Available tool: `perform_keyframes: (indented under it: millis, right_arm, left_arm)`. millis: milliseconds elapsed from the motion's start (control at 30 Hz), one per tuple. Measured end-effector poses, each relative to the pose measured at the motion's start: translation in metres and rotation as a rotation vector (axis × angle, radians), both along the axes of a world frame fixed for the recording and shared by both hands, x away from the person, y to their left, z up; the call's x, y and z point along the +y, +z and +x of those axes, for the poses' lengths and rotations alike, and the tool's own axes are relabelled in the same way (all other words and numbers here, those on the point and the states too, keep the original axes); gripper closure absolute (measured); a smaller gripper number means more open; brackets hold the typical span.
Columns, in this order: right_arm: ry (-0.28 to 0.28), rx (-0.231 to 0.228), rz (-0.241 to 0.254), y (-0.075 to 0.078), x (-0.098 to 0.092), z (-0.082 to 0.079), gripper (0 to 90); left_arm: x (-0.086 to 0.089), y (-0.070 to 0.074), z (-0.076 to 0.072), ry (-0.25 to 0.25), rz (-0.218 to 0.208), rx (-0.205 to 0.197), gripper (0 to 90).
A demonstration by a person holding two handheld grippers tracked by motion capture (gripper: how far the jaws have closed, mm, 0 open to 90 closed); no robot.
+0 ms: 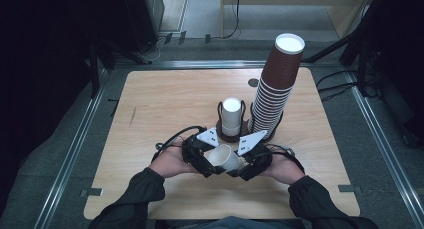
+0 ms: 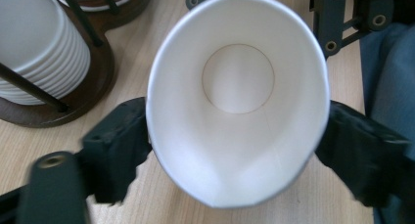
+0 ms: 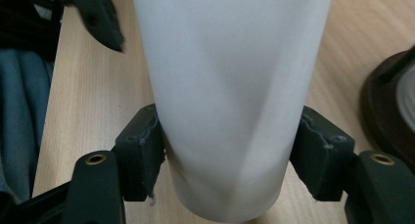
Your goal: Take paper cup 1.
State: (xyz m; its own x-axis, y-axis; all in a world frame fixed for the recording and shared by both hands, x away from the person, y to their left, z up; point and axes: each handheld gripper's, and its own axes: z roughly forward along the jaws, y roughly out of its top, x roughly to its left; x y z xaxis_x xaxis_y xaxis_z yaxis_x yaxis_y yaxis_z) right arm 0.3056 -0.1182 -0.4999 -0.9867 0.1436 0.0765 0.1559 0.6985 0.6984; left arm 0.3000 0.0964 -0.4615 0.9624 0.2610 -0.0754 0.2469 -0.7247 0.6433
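Observation:
A white paper cup (image 1: pixel 225 159) lies on its side just above the wooden table (image 1: pixel 165 104), held between both grippers near the front edge. My left gripper (image 1: pixel 214 161) takes it at the mouth. In the left gripper view the black pads (image 2: pixel 122 141) press both sides of the rim, and the cup's opening (image 2: pixel 235 111) is squeezed oval. My right gripper (image 1: pixel 239 165) takes it at the base end. In the right gripper view its pads (image 3: pixel 142 155) touch both sides of the creased cup wall (image 3: pixel 230 87).
A dark wire holder (image 1: pixel 231 135) with a stack of white cups (image 1: pixel 231 114) stands just behind the grippers. To its right leans a tall stack of brown cups (image 1: pixel 277 89). In the left gripper view the holder's base (image 2: pixel 98 72) is close at upper left.

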Motion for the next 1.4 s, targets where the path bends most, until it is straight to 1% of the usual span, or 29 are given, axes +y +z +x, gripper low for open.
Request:
perform_keyframes:
  millis: [33,67,133,200,233,333,433,500,567,633,700,767,867,933,967,1000,1033,1100,1167,1267,1400]
  right_arm:
    - [-0.006,0.003,0.004,0.001,-0.002,0.001,34.7]
    - [-0.014,0.002,0.014,0.003,-0.003,0.001,34.7]
    - [-0.021,-0.004,0.039,0.007,-0.006,0.002,34.8]
    - [-0.031,0.004,0.07,0.01,-0.009,0.003,34.7]
    - [-0.033,-0.003,0.088,0.011,-0.011,0.004,34.7]
    - [-0.054,0.011,0.137,0.016,-0.015,0.004,34.6]
    - [-0.061,0.013,0.188,0.018,-0.017,0.006,34.6]
    - [-0.06,0.024,0.208,0.018,-0.017,0.005,34.5]
    - [-0.055,0.028,0.233,0.018,-0.016,0.005,34.4]
    - [-0.053,0.037,0.256,0.017,-0.015,0.004,34.4]
    - [-0.051,0.043,0.272,0.017,-0.014,0.003,34.4]
    - [-0.05,0.053,0.288,0.018,-0.013,0.003,34.4]
    - [-0.046,0.06,0.307,0.018,-0.012,0.002,34.4]
    - [-0.045,0.072,0.312,0.018,-0.011,0.002,34.4]
    - [-0.044,0.07,0.315,0.018,-0.011,0.002,34.3]
    - [-0.043,0.073,0.316,0.018,-0.011,0.002,34.3]
    - [-0.043,0.073,0.313,0.018,-0.01,0.002,34.4]
    - [-0.043,0.08,0.315,0.018,-0.01,0.002,34.7]
    - [-0.042,0.072,0.309,0.019,-0.01,0.002,35.1]
    - [-0.044,0.073,0.296,0.018,-0.01,0.002,35.4]
    - [-0.051,0.074,0.286,0.019,-0.01,0.003,35.2]
  left_arm:
    - [0.002,0.001,-0.001,0.012,-0.02,0.006,12.8]
    - [0.004,0.002,0.0,0.014,-0.028,0.002,12.3]
    - [0.008,0.004,0.001,0.03,-0.056,-0.007,11.0]
    - [0.013,0.006,0.001,0.042,-0.094,-0.012,10.5]
    - [0.015,0.006,0.001,0.054,-0.124,-0.005,10.4]
    - [0.021,0.009,0.002,0.072,-0.199,0.009,10.4]
    - [0.023,0.011,0.002,0.085,-0.262,0.013,10.4]
    - [0.023,0.012,0.001,0.084,-0.298,0.019,10.4]
    - [0.021,0.013,0.0,0.086,-0.323,0.012,10.5]
    - [0.019,0.014,-0.001,0.081,-0.348,0.021,10.4]
    - [0.018,0.015,0.0,0.083,-0.37,0.02,10.8]
    - [0.018,0.015,0.0,0.084,-0.393,0.03,12.6]
    - [0.018,0.014,0.0,0.087,-0.416,0.043,14.1]
    - [0.017,0.013,0.0,0.087,-0.413,0.039,14.7]
    - [0.017,0.013,0.0,0.086,-0.413,0.035,15.6]
    - [0.017,0.013,-0.001,0.084,-0.417,0.033,17.1]
    - [0.017,0.013,-0.001,0.08,-0.423,0.032,23.4]
    - [0.017,0.014,-0.002,0.079,-0.422,0.019,26.0]
    - [0.018,0.013,-0.002,0.073,-0.413,0.009,28.1]
    - [0.018,0.013,-0.001,0.072,-0.402,0.021,31.9]
    - [0.019,0.013,0.0,0.076,-0.407,0.039,34.5]
